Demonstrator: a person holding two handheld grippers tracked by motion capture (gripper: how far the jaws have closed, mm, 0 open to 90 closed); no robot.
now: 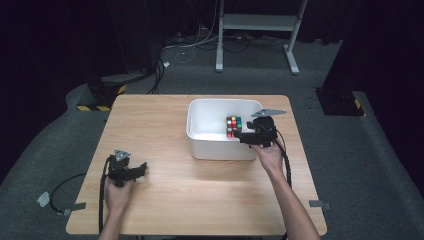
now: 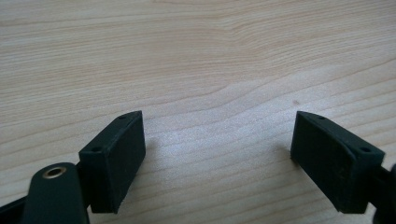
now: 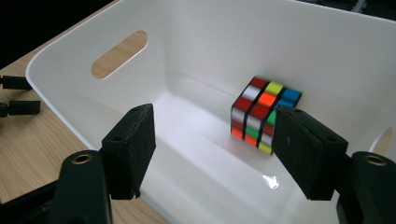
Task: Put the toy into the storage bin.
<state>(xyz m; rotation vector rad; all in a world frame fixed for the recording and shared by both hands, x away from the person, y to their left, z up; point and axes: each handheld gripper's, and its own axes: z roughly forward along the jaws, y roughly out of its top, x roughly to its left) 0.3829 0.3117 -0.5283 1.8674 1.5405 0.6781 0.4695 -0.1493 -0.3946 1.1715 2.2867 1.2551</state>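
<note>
A colourful puzzle cube [image 1: 233,125] [image 3: 261,114] lies on the floor of a white plastic tub [image 1: 200,134] [image 3: 196,42], near its right wall. My right gripper [image 1: 244,137] [image 3: 212,140] hangs open over the tub's near right rim, with the cube just beyond its right jaw and nothing between the jaws. My left gripper [image 1: 141,169] [image 2: 217,154] rests open on the bare wooden table [image 1: 150,120] [image 2: 196,56] at the near left, far from the tub.
The tub has a slot handle [image 3: 119,53] in its far wall. A cable [image 1: 65,185] trails off the table's left edge from the left gripper. Beyond the table stand a white frame [image 1: 257,30] and dark stands on the grey floor.
</note>
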